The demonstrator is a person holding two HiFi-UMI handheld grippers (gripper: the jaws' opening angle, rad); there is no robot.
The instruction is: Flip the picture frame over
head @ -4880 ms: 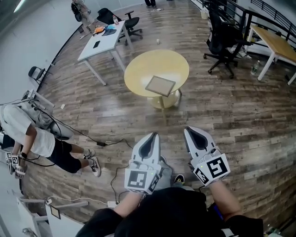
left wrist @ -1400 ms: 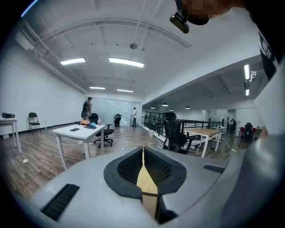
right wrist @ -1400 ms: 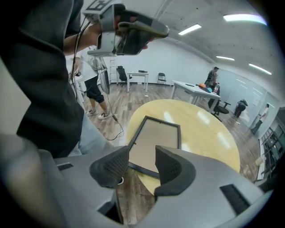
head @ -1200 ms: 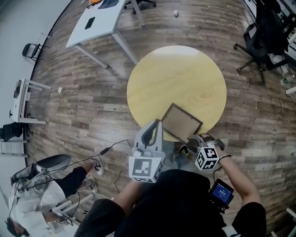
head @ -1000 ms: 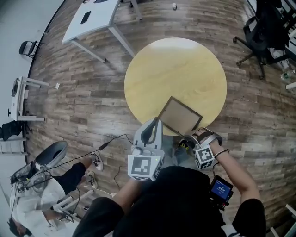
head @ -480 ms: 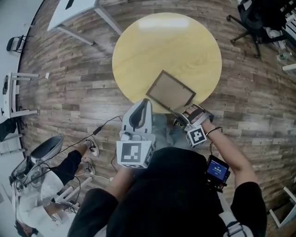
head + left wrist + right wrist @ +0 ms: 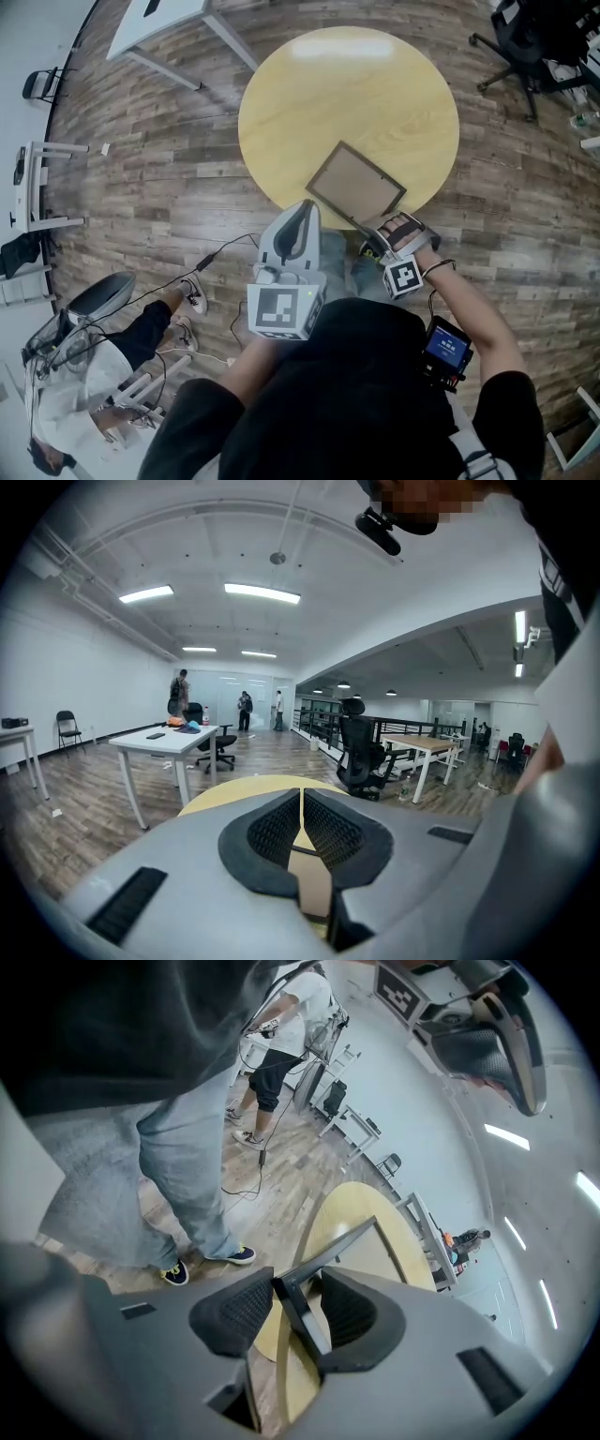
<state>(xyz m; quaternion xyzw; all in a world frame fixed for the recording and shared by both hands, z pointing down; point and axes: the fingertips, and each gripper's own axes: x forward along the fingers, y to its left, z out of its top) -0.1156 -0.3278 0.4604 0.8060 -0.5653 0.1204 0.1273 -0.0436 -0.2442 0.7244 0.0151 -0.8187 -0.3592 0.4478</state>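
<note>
A dark-edged picture frame (image 7: 356,185) lies on the near edge of the round yellow table (image 7: 347,84). My right gripper (image 7: 374,241) is at the frame's near corner. In the right gripper view that corner of the frame (image 7: 323,1258) stands between the jaws of the right gripper (image 7: 298,1312), which are closing. A gap still shows beside the left pad. My left gripper (image 7: 302,214) hangs left of the frame over the floor, short of the table edge. The left gripper (image 7: 300,808) has its jaws together and nothing between them.
A white desk (image 7: 178,19) stands at the far left and a black office chair (image 7: 525,28) at the far right. A person (image 7: 94,375) crouches on the wooden floor at lower left, and a cable (image 7: 216,253) runs from there toward the table.
I have walked up to the table. The right gripper moved in to the frame's near corner and turned its wrist there. The left gripper has stayed raised beside it.
</note>
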